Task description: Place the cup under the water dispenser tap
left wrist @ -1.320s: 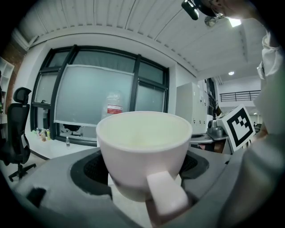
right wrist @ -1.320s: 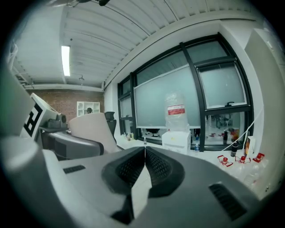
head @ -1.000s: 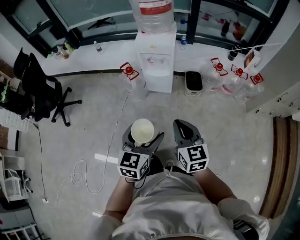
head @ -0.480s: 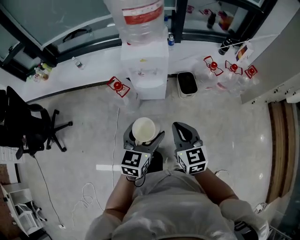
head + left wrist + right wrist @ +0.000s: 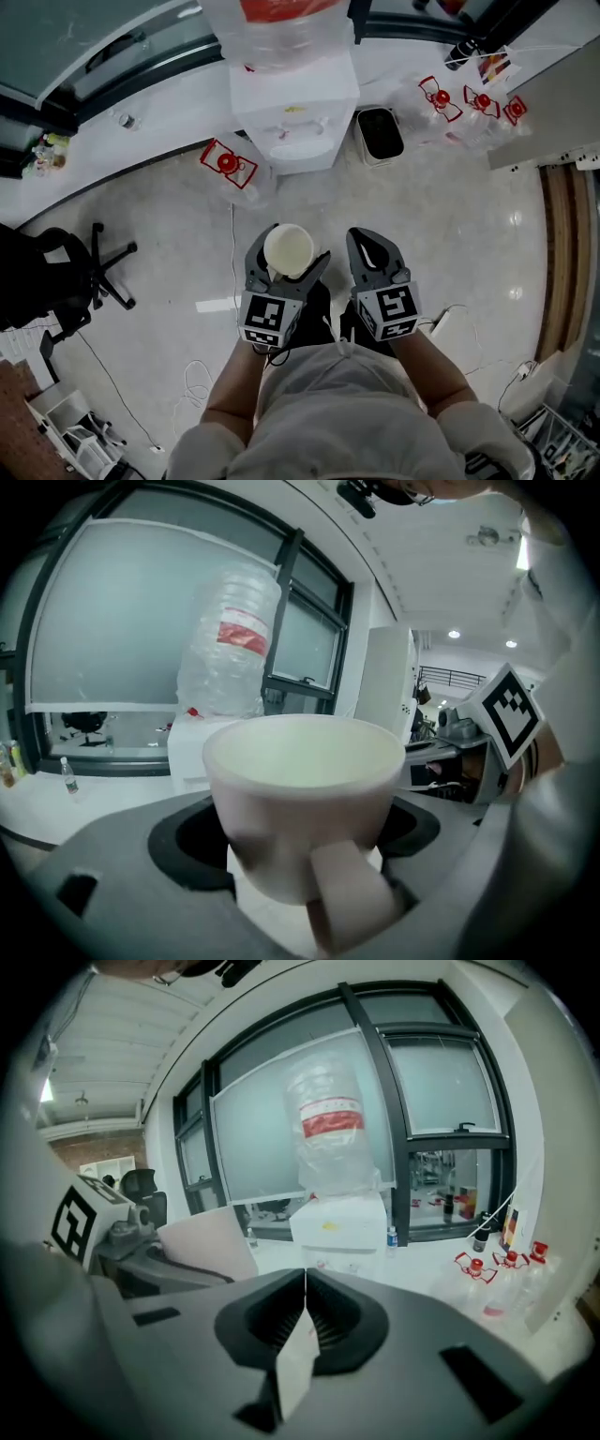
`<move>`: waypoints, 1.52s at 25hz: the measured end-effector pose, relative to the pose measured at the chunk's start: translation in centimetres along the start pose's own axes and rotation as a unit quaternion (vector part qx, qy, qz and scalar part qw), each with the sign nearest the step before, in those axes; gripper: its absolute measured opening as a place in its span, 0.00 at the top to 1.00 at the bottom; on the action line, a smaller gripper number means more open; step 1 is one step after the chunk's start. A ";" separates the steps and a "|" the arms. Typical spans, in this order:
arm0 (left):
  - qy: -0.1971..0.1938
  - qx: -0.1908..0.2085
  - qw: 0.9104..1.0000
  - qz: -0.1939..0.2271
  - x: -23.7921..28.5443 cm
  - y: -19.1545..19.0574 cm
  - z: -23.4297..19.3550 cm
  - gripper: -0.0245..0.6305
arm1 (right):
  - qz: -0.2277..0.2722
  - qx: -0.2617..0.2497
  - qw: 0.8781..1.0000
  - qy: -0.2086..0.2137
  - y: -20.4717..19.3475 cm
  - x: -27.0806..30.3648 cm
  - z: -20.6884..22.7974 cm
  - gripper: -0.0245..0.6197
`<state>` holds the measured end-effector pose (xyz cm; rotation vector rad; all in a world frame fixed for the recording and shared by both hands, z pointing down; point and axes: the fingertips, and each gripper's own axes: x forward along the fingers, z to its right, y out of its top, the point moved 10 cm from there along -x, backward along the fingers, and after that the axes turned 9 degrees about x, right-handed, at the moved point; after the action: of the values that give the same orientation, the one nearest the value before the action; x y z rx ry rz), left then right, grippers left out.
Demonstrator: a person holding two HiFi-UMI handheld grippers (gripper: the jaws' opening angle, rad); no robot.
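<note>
- As I walk forward, the water dispenser (image 5: 295,105) has drawn nearer, now ahead of my left claw (image 5: 286,270); placing should come soon.
- That claw grips the cup (image 5: 288,248), upright between its jaws.
- Right claw (image 5: 367,248): jaws together, empty.

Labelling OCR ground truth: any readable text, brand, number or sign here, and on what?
Nothing legible in any view.
Red label on the water bottle: print too blurred to read.
Yellow mark on the dispenser front: too small to read.
Marker cubes: square patterns only, no letters.
</note>
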<state>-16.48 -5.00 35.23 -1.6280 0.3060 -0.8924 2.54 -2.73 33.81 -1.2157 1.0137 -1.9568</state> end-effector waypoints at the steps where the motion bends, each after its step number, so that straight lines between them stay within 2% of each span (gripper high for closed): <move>1: 0.000 -0.008 1.000 0.000 0.7 -0.6 -0.5 0.27 | -0.003 -0.001 1.000 -0.001 -0.1 0.9 0.2 0.92; 4: 0.005 -0.027 1.000 0.003 3.3 -2.9 -1.7 0.27 | -0.014 -0.006 1.000 -0.005 -1.1 3.4 1.4 0.92; 9: 0.028 -0.010 0.999 0.031 9.1 -6.8 -3.4 0.27 | -0.036 -0.001 0.999 -0.022 -3.7 7.3 5.5 0.92; 12: 0.041 -0.017 0.999 0.027 12.7 -9.0 -4.0 0.27 | -0.044 -0.007 0.999 -0.028 -5.7 9.8 8.3 0.92; 17: 0.060 -0.026 0.998 0.022 18.4 -14.9 -4.8 0.27 | -0.057 -0.011 0.998 -0.039 -9.5 13.7 11.9 0.92; 22: 0.084 -0.012 0.996 0.011 24.5 -20.5 -6.7 0.27 | -0.051 -0.011 0.998 -0.032 -10.9 17.1 14.2 0.92; 31: 0.116 -0.011 0.993 0.013 31.8 -23.4 -11.0 0.27 | -0.044 -0.046 0.998 -0.015 -12.8 22.1 17.5 0.92; 38: 0.132 0.000 0.991 -0.008 36.4 -24.7 -12.4 0.27 | -0.041 -0.055 0.998 -0.004 -13.0 24.7 19.0 0.92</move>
<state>-7.25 -30.42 72.09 -1.5141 0.4778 -1.1223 9.04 -21.39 61.26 -1.3431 1.0956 -1.9786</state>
